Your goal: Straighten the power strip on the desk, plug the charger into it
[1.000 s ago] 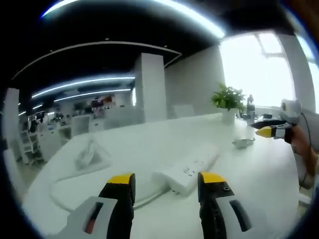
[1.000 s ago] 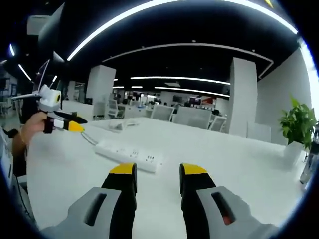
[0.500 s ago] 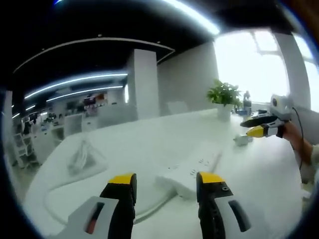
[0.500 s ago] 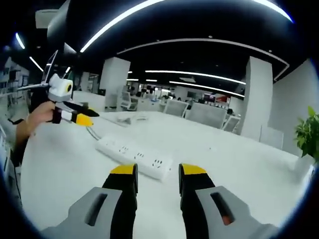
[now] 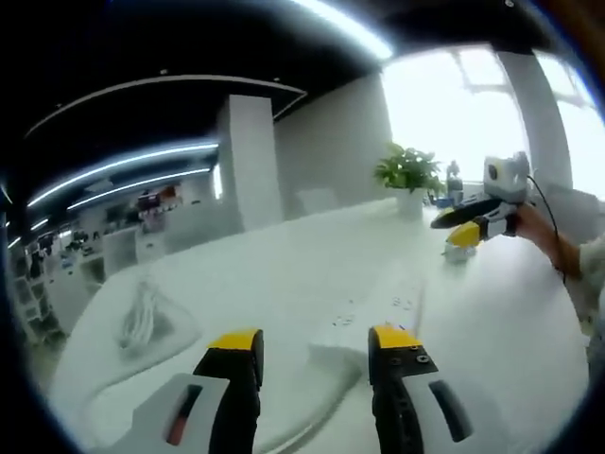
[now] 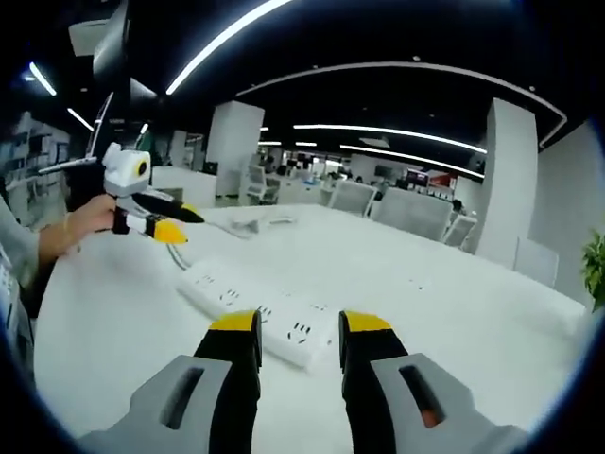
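A: What is on the white desk?

B: A long white power strip. One end sits just in front of the right gripper, whose two yellow tips are apart with nothing between them.

A: And on the left?

B: A hand holds the left gripper above the far end of the strip, near its cord.

power strip: near end hidden behind left hand-held gripper jaws | power strip cord: blurred, cut by lower edge | small object on bench behind right hand-held gripper: too blurred to identify | white bundle: too blurred to name
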{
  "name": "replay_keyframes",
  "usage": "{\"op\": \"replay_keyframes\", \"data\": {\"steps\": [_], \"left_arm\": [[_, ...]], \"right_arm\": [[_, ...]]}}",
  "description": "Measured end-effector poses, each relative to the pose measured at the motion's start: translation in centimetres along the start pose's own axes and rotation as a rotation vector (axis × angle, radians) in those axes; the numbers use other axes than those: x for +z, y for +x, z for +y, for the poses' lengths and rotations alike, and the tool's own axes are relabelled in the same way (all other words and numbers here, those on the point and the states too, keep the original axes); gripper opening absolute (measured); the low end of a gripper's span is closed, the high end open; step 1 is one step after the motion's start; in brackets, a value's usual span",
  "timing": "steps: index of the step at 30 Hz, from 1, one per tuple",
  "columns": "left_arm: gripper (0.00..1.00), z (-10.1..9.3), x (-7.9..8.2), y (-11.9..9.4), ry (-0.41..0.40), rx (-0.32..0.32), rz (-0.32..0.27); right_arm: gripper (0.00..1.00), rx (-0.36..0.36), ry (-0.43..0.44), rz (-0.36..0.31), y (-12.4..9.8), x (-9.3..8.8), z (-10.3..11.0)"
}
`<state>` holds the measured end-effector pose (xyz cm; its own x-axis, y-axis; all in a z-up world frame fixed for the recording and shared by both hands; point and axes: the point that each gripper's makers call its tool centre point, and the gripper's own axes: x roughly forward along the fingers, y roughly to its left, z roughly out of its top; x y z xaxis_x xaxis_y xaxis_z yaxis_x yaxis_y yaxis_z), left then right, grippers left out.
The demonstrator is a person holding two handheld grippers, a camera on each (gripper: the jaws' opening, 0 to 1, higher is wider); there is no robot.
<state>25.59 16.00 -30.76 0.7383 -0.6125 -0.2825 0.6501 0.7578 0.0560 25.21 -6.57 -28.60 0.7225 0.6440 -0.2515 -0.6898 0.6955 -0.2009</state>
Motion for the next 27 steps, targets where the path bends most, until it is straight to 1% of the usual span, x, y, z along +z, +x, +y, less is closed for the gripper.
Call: {"op": "replay_keyframes", "data": {"steps": [3, 5, 7, 9, 11, 15, 19, 23, 27], "left_arm": [[0.46, 0.0, -0.5, 0.4, 0.036, -0.041, 0.017], [0.46, -0.4, -0.8, 0.8, 0.044, -0.104, 0.021], [0.45, -0.1, -1.2, 1.1, 0.047, -0.122, 0.03], [0.43, 0.3, -1.7, 1.4, 0.077, -0.134, 0.047], [0.43, 0.1, -2.1, 1.6, 0.086, -0.159, 0.061], [0.43, -1.0, -2.7, 1.8, 0.095, -0.218, 0.078], [0.43, -2.0, -2.9, 1.9, 0.097, -0.255, 0.077], [0.4, -2.6, -3.0, 2.1, 0.087, -0.275, 0.083], [0.4, -3.1, -3.0, 2.0, 0.097, -0.295, 0.092]], "right_arm": [[0.32, 0.007, 0.02, 0.028, 0.6, -1.2, -0.7], [0.31, 0.011, 0.028, 0.039, 0.8, -1.8, -1.0], [0.29, 0.028, 0.039, 0.056, 1.1, -2.5, -1.1], [0.28, 0.047, 0.057, 0.078, 1.3, -3.3, -1.1], [0.28, 0.063, 0.067, 0.089, 1.4, -3.7, -1.0], [0.28, 0.069, 0.063, 0.105, 1.6, -4.4, -1.0], [0.27, 0.095, 0.073, 0.103, 1.8, -4.6, -0.6], [0.26, 0.106, 0.082, 0.106, 2.0, -4.9, -0.5], [0.25, 0.117, 0.071, 0.122, 2.2, -5.3, -0.4]]}}
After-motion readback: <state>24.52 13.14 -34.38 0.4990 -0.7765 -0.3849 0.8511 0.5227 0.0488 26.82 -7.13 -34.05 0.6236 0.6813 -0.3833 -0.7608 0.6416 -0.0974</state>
